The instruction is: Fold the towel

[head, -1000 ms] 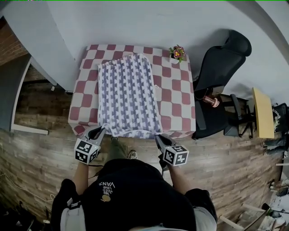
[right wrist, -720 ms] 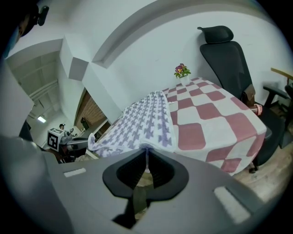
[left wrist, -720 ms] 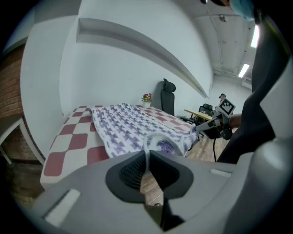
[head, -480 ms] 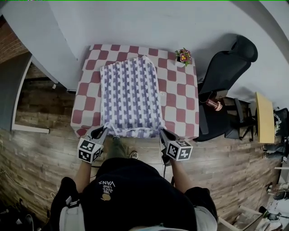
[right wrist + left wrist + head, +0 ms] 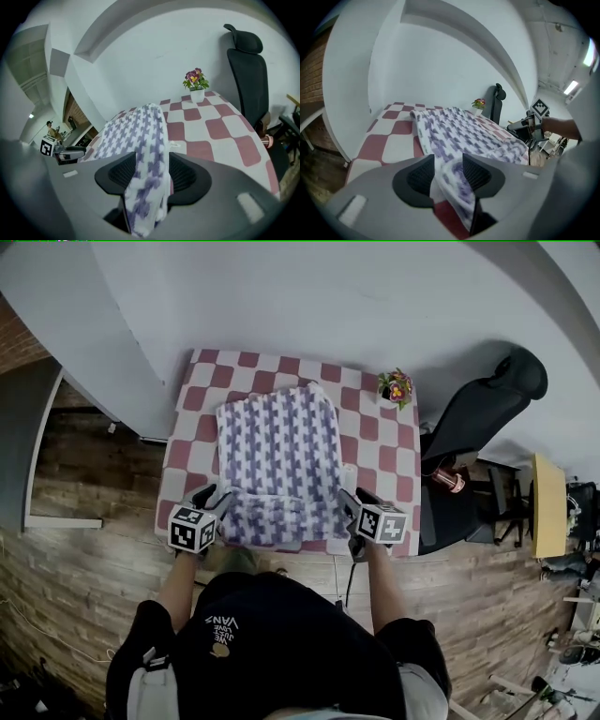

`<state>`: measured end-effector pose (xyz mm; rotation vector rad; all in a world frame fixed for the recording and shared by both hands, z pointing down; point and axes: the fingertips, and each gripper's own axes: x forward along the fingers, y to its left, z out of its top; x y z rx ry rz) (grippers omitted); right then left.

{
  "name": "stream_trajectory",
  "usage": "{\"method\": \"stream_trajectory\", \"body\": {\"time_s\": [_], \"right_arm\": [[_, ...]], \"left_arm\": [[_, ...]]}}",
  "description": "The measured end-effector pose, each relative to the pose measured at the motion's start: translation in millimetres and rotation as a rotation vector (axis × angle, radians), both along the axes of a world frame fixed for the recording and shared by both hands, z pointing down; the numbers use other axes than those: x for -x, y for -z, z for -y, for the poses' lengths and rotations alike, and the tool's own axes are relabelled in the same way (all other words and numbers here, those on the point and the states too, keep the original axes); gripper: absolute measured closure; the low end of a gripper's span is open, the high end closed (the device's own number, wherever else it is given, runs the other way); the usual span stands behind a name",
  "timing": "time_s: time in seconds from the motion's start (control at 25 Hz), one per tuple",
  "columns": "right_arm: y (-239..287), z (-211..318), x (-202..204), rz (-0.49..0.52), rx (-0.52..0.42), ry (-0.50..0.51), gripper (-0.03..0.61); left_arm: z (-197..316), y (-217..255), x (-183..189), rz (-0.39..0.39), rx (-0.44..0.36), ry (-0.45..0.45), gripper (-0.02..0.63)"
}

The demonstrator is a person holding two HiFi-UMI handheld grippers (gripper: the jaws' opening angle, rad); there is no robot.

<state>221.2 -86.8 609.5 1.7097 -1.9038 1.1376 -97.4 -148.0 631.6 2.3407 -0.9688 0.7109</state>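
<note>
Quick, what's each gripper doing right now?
Left gripper: open, jaws just opened, the towel lying loose between them.
Right gripper: open, jaws just opened, the towel draped loose between them.

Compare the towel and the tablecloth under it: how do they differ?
Pattern: the towel has small purple-and-white houndstooth; the tablecloth has big red-and-white checks.
Size: the towel is narrower, leaving tablecloth bare on both sides.
Pose: the towel's near edge is rumpled; the tablecloth lies flat.
Both are patterned fabric with white in them.
</note>
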Motion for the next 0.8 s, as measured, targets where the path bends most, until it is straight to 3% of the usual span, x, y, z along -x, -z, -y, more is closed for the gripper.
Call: {"method": "stream_trajectory", "body": {"time_s": [0.36, 0.8], "right_arm": [[15.9, 119.9, -15.9, -0.084, -0.033, -0.002, 0.367], [25.7, 261.8, -1.5, -0.175, -0.067, 0.081, 0.367]], "left_arm": [[124.4, 16.2, 22.3, -0.036, -0.040, 0.034, 0.437], [217.1, 7.8, -1.5, -0.139, 0.003, 0.059, 0.436]]}}
